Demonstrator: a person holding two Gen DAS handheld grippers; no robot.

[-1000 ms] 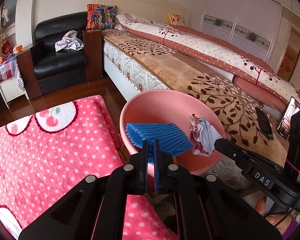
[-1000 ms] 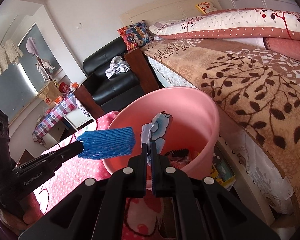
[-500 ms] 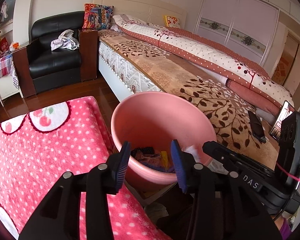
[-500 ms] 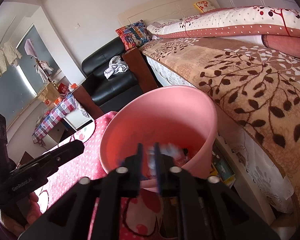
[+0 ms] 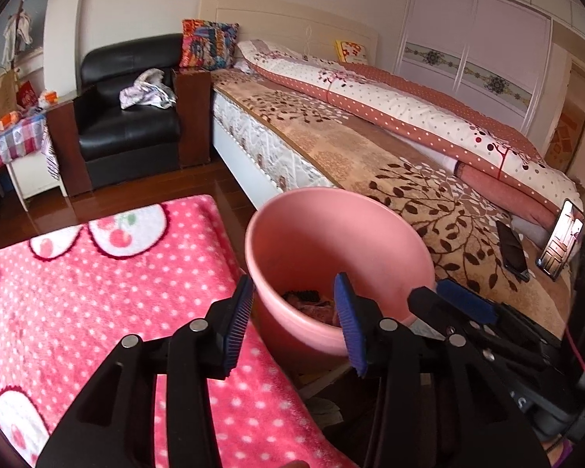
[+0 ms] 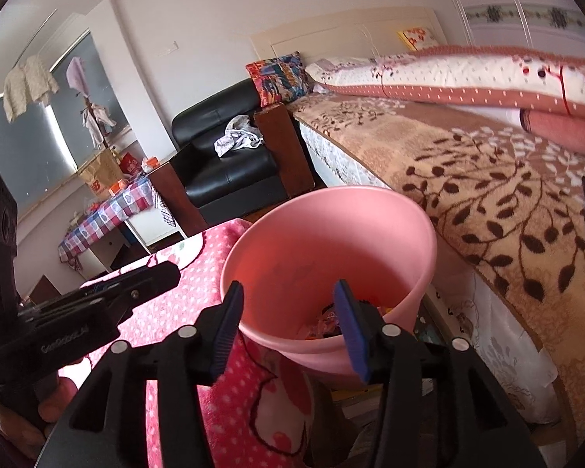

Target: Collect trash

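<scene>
Left wrist view: both hand-held grippers, left [image 5: 294, 323] and right [image 6: 288, 329], sit over the pink bin [image 5: 292, 210], empty; left wide apart, right opening, so trash [image 5: 312, 306] lands inside.

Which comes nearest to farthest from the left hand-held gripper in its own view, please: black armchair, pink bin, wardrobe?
1. Pink bin, just ahead of the left hand-held gripper.
2. Black armchair, upper left, beside the bed.
3. Wardrobe, far right wall.

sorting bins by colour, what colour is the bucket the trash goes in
Plain pink bucket, clearest in the right wrist view.
</scene>
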